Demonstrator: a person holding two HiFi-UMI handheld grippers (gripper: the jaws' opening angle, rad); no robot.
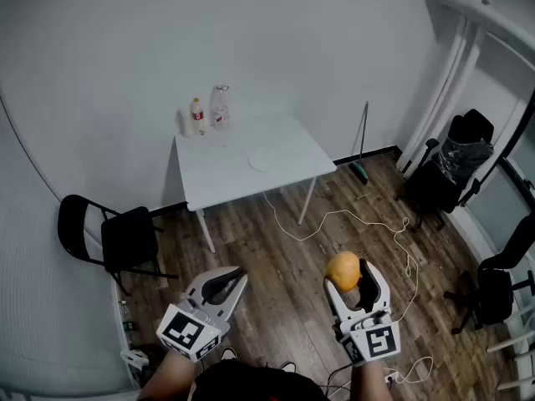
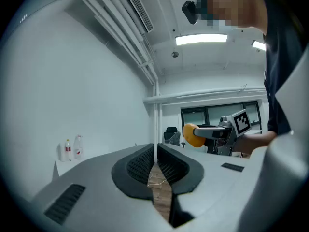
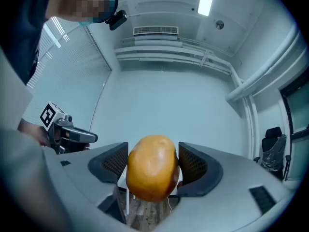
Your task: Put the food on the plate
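An orange, rounded piece of food [image 3: 152,167] sits between the jaws of my right gripper [image 1: 351,276], which is shut on it; the food [image 1: 343,269] hangs over the wooden floor, well short of the table. It also shows from the side as the orange food [image 2: 194,135] in the left gripper view. My left gripper [image 1: 224,285] is shut with nothing in it, its pads [image 2: 145,163] touching. A white plate [image 1: 266,160] lies on the white table [image 1: 217,174] far ahead.
Three bottles [image 1: 205,115] stand at the table's back left corner. A black folding chair [image 1: 117,236] is at the left, office chairs [image 1: 447,170] at the right. A white cable [image 1: 351,220] snakes over the floor. A broom [image 1: 362,153] leans by the wall.
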